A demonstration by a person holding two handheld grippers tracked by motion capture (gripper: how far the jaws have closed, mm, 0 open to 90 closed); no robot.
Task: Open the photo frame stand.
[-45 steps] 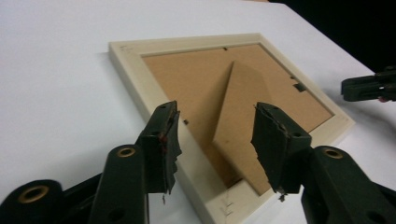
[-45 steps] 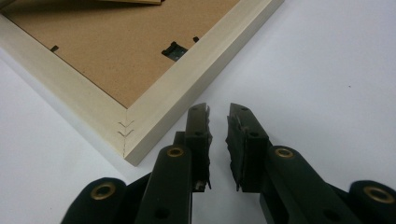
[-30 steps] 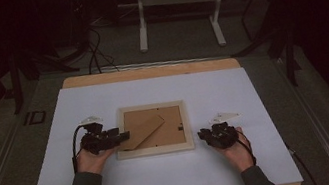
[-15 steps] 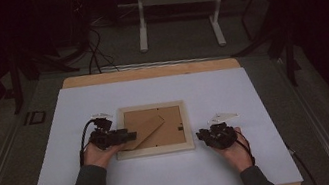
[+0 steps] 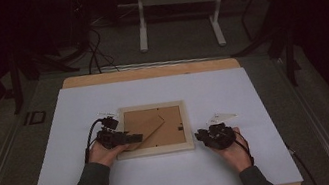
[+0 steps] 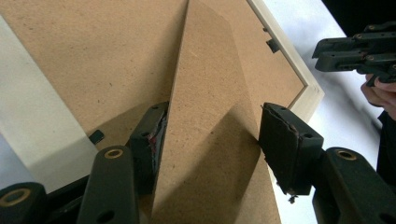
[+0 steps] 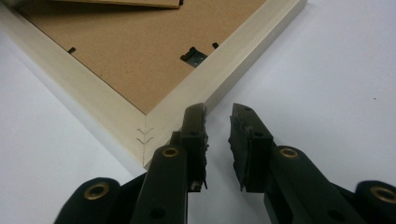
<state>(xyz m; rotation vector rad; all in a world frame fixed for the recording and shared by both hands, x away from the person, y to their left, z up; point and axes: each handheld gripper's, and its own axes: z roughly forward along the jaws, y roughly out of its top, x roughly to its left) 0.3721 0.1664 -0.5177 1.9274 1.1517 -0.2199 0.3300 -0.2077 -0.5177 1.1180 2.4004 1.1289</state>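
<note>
Grippers, two. Left gripper [image 5: 127, 139]: jaws spread wide astride the fold-out stand [image 6: 210, 121], one pad close at its edge, the other apart from it. Right gripper [image 7: 217, 123]: jaws set narrow, nothing between them, having just been opening slightly, tips just beside the frame's near right corner. Picture frame [image 5: 158, 149], one: lies face down near the middle of the white worktop [image 5: 166, 178], slightly toward its near edge. Pale wooden border, brown fibreboard back [image 7: 140, 60], with small dark metal retaining tabs [image 7: 194, 55], of which several show along the inner rim. Stand, one: same brown board, tapered, raised at an angle off the back.
</note>
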